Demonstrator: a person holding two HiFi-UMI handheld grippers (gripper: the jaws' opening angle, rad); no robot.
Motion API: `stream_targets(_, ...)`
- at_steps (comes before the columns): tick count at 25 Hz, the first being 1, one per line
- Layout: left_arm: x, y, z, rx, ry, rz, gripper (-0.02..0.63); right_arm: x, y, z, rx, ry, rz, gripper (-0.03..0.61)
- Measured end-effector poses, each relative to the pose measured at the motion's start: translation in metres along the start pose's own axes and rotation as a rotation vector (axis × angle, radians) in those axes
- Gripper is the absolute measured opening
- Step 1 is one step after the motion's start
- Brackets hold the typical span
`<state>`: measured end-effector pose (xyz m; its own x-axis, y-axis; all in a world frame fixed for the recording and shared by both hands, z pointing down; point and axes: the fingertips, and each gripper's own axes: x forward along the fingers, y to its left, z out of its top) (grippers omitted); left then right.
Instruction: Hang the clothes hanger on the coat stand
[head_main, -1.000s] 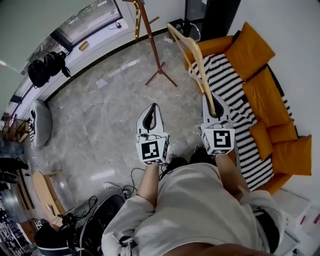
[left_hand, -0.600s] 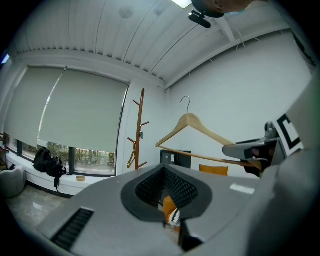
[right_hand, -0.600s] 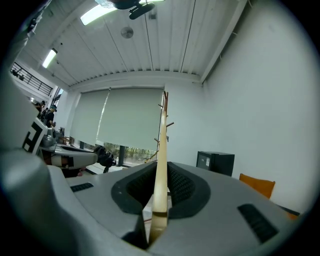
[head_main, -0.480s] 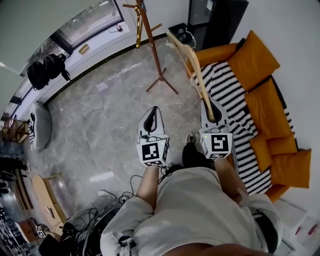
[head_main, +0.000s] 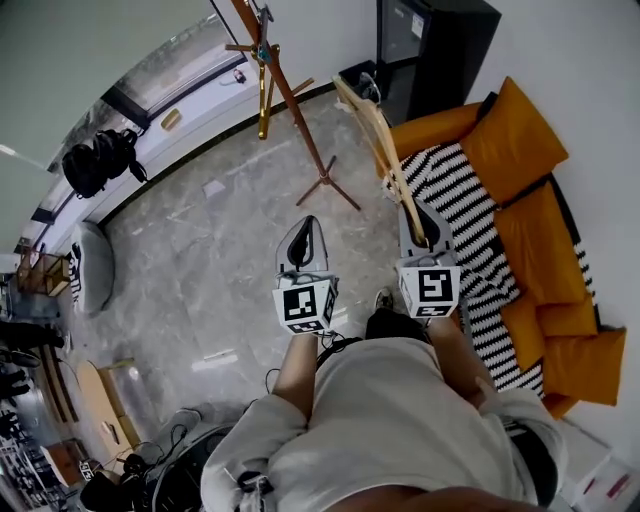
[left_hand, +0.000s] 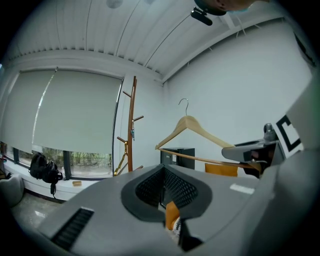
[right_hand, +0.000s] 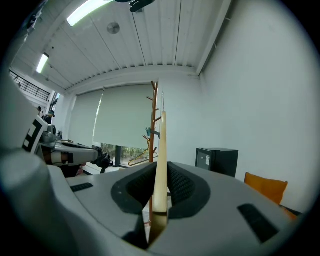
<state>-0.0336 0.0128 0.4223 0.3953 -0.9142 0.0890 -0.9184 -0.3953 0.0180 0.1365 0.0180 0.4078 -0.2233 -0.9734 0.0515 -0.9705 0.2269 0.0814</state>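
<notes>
A tall brown wooden coat stand (head_main: 290, 105) rises on the marble floor ahead, with a yellow hanger (head_main: 263, 105) hanging on one of its pegs. My right gripper (head_main: 422, 225) is shut on one end of a light wooden clothes hanger (head_main: 385, 150), which points forward toward the stand. In the right gripper view the hanger (right_hand: 160, 160) runs edge-on up between the jaws, in line with the stand (right_hand: 153, 107). My left gripper (head_main: 305, 228) is held level beside it, shut and empty. The left gripper view shows the hanger (left_hand: 192, 125) with its metal hook upright, to the right of the stand (left_hand: 131, 130).
An orange sofa (head_main: 520, 150) with a striped throw (head_main: 470, 210) lies to the right. A black cabinet (head_main: 430, 50) stands behind it. A black backpack (head_main: 95, 160) sits on the window ledge, a grey cushion (head_main: 90, 265) lies at the left, and cables (head_main: 190, 440) trail near my feet.
The person has stepped forward: the coat stand shows more fully and nearer, and the sofa has slid back. Both grippers keep their pose, the right still holding the hanger.
</notes>
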Motion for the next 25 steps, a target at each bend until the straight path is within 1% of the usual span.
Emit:
stream_targets(6, 0.035, -0.005, 0.004, 0.013, -0.006, 0.017, 0.009, 0.027, -0.022, -0.002, 0.004, -0.002, 0.026, 0.046)
stream_targets(14, 0.066, -0.002, -0.006, -0.002, 0.011, 0.033, 0.009, 0.057, -0.031, -0.022, -0.012, 0.047, 0.051, 0.046)
stream_targets(20, 0.091, 0.013, -0.016, -0.015, 0.013, 0.027, 0.009, 0.086, -0.033, -0.032, -0.041, 0.081, 0.045, 0.046)
stream_targets(25, 0.12, 0.04, -0.016, -0.027, 0.001, 0.034, 0.009, 0.118, -0.032, -0.039, -0.083, 0.122, 0.049, 0.046)
